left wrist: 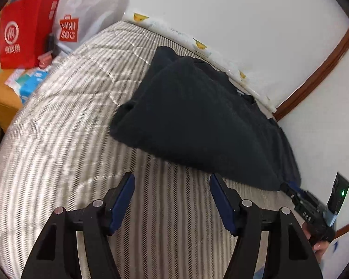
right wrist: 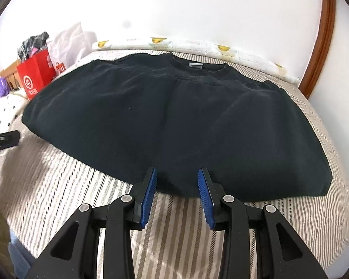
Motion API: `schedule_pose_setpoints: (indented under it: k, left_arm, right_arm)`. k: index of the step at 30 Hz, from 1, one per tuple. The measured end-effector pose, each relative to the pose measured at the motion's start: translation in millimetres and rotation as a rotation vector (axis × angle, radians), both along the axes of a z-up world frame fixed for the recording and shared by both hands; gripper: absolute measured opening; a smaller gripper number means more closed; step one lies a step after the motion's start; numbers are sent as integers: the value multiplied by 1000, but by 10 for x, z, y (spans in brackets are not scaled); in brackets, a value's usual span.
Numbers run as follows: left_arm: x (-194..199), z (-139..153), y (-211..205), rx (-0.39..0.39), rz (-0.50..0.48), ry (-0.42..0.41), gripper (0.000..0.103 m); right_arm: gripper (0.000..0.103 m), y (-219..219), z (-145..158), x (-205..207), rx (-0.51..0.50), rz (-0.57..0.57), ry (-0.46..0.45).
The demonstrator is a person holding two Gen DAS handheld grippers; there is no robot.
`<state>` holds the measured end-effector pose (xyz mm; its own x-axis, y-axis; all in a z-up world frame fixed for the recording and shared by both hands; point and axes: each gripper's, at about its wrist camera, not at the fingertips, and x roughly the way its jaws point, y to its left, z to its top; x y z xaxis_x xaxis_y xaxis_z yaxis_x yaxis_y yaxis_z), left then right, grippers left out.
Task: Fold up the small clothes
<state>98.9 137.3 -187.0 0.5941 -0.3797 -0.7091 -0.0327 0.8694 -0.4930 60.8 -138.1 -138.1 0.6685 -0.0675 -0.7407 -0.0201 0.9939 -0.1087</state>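
Observation:
A black sweatshirt (right wrist: pixel 174 116) lies flat on the striped bed (right wrist: pixel 58 186), collar and grey label (right wrist: pixel 195 65) at the far side. My right gripper (right wrist: pixel 177 171) stands open at the middle of the near hem, with dark fabric showing in the gap and the pads not pressing on it. In the left wrist view the sweatshirt (left wrist: pixel 197 121) lies ahead and to the right. My left gripper (left wrist: pixel 172 177) is open over bare striped sheet (left wrist: pixel 58 139), just short of the garment's edge and holding nothing. The right gripper (left wrist: pixel 314 209) shows at that view's right edge, by the garment.
A red paper bag (left wrist: pixel 23 39) and a white shopping bag (left wrist: pixel 81 11) stand beyond the bed's far left corner. A white bumper with yellow prints (right wrist: pixel 197 46) lines the wall. A brown wooden trim (right wrist: pixel 321 34) runs up the wall at right. A purple plush (right wrist: pixel 1 88) sits at left.

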Motion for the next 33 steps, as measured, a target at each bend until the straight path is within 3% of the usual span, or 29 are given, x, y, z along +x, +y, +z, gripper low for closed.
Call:
schedule_pose_setpoints:
  k: [10, 15, 16, 18, 21, 29, 33]
  left_arm:
    - [366, -24, -35, -67, 37, -9, 69]
    - [552, -7, -92, -42, 98, 18, 66]
    - [568, 0, -106, -28, 107, 21, 65]
    - [582, 37, -158, 12, 135, 27, 47]
    - [579, 140, -182, 42, 152, 14, 30]
    - [532, 728, -588, 183, 114, -121, 20]
    - [546, 1074, -991, 163, 10, -205, 13]
  right_arm:
    - [39, -394, 85, -96, 18, -86, -3]
    - [39, -632, 97, -86, 66, -136, -8]
    - [39, -671, 100, -85, 75, -141, -8]
    - [39, -724, 104, -94, 79, -149, -12]
    - [39, -798, 119, -139, 93, -154, -26]
    - [39, -1118, 163, -287, 171, -171, -65]
    - [39, -1293, 198, -455, 193, -188, -88]
